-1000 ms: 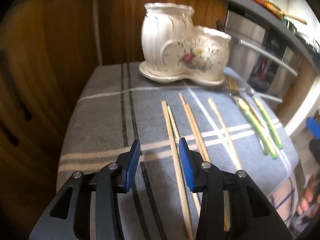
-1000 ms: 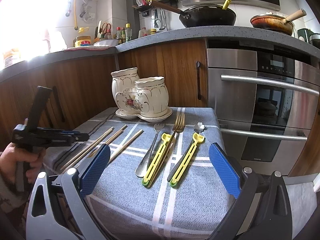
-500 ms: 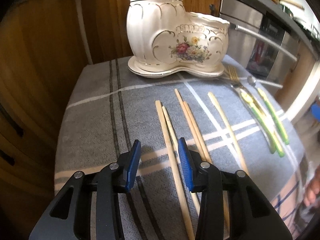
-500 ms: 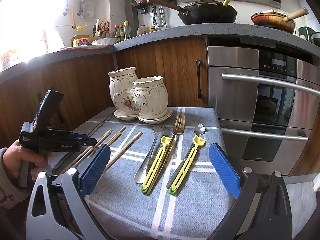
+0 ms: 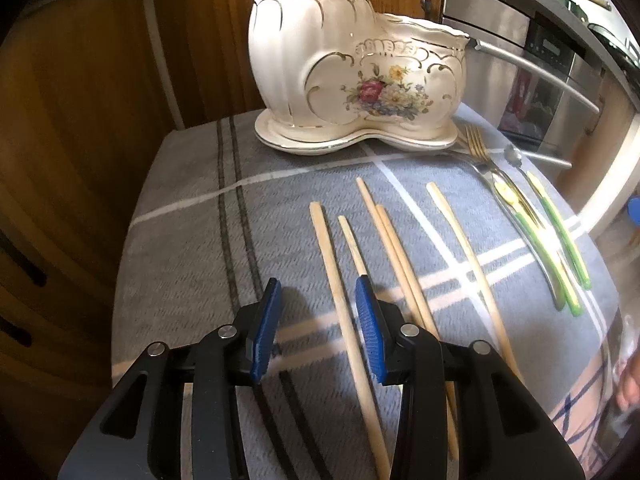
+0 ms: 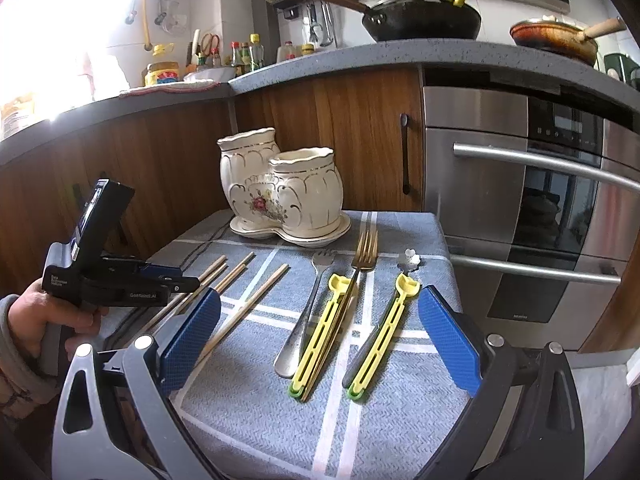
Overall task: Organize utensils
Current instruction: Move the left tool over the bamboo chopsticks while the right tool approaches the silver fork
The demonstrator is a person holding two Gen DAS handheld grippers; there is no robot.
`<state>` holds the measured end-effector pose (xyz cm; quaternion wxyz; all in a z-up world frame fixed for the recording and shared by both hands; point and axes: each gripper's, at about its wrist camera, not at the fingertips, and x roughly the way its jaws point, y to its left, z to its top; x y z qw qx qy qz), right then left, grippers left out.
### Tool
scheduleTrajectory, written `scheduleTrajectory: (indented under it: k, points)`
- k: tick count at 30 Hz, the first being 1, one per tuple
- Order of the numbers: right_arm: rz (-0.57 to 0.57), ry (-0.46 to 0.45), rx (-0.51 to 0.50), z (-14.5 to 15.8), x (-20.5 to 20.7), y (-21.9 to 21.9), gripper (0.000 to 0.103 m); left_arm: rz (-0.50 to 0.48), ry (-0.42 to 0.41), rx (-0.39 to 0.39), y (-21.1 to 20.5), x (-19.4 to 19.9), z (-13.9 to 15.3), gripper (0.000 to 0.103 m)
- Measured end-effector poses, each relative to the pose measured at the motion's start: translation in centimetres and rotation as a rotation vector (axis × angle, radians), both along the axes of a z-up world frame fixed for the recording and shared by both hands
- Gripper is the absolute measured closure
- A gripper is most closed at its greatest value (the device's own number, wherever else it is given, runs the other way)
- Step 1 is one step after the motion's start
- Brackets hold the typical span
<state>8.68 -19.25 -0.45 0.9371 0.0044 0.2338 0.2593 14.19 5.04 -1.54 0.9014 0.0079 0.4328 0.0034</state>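
**Lining up on the first chopstick**

We hold the left hand-held gripper (image 5: 316,312) released over the tabletop (image 5: 192,240), the outermost chopstick (image 5: 340,292) between its parted jaws, untouched. The holder (image 5: 340,64) stands beyond. Next we must lower, clench, then lift. Our right hand-held gripper (image 6: 320,336) waits wide, empty, behind the fork (image 6: 362,256).

Right wrist view: white print on the side of the black left gripper (image 6: 182,280) body reads "GenRobot.AI"; a smaller three-line print at its rear, beside the hand (image 6: 48,320), starts with "Data", remainder too small to read. Oven (image 6: 520,220) at right: small brand mark low on the glass door reads "SIEMENS"; control panel symbols illegible. Jar and bottle labels on the far counter illegible. Left wrist view: no readable text
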Motion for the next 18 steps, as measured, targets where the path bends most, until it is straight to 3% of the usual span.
scheduleTrajectory:
  k: [4,9,15,18]
  points:
    - [0.006,0.044,-0.07,-0.2,1.7,1.2,0.006,0.016,-0.005,0.005,0.3,0.2,0.0,0.064]
    - [0.033,0.126,-0.132,-0.4,4.5,2.2,0.023,0.044,-0.011,-0.012,1.5,-0.1,0.0,0.068]
    - [0.079,0.253,-0.125,-0.7,8.4,4.0,0.041,0.045,-0.007,-0.042,2.3,-0.1,0.2,0.068]
    - [0.091,0.295,-0.14,-1.0,9.9,5.4,0.042,0.033,0.0,-0.045,2.3,0.2,0.2,0.068]
